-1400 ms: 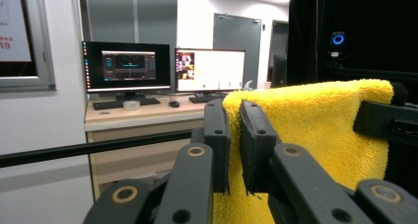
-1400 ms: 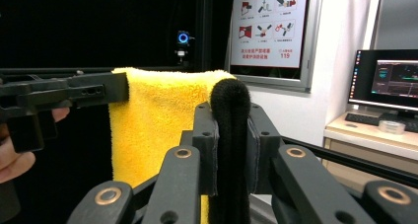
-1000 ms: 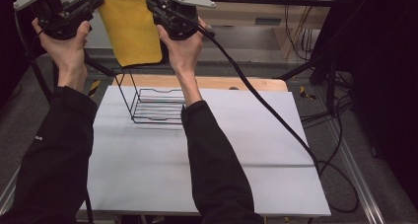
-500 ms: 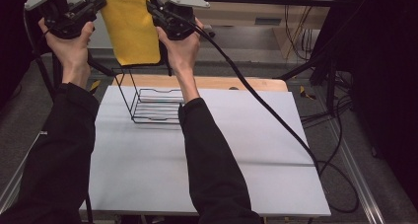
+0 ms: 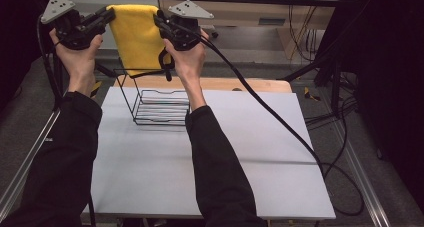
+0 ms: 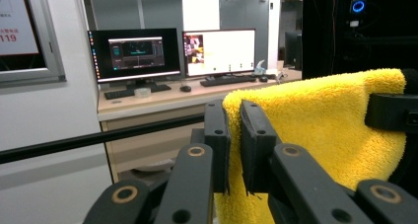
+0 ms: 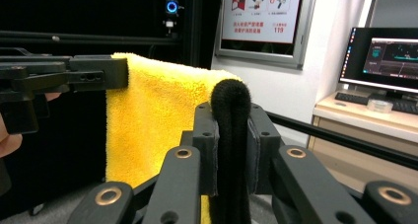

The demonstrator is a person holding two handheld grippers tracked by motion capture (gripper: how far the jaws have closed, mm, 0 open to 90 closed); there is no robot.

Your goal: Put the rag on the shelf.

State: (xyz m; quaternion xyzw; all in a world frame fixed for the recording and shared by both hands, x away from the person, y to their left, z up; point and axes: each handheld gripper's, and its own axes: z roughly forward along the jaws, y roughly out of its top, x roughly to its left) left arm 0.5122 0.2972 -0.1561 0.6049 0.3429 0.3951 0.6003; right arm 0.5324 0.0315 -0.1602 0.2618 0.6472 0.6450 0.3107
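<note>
Partly behind yellow towel (image 5: 136, 37), black wire rack (image 5: 159, 104).

Place: lab or research office | Evidence: desk (image 6: 162, 98) with two lit monitors (image 6: 219, 51), keyboards (image 6: 231, 79), tape roll (image 6: 142, 92) | wall notice board (image 7: 263, 24) | white work table (image 5: 240, 152) with trailing cables (image 5: 345, 187) | ring-lit camera (image 7: 171, 7) overhead

Both tongs have carried the yellow towel (image 5: 136, 37) slightly lower.
</note>
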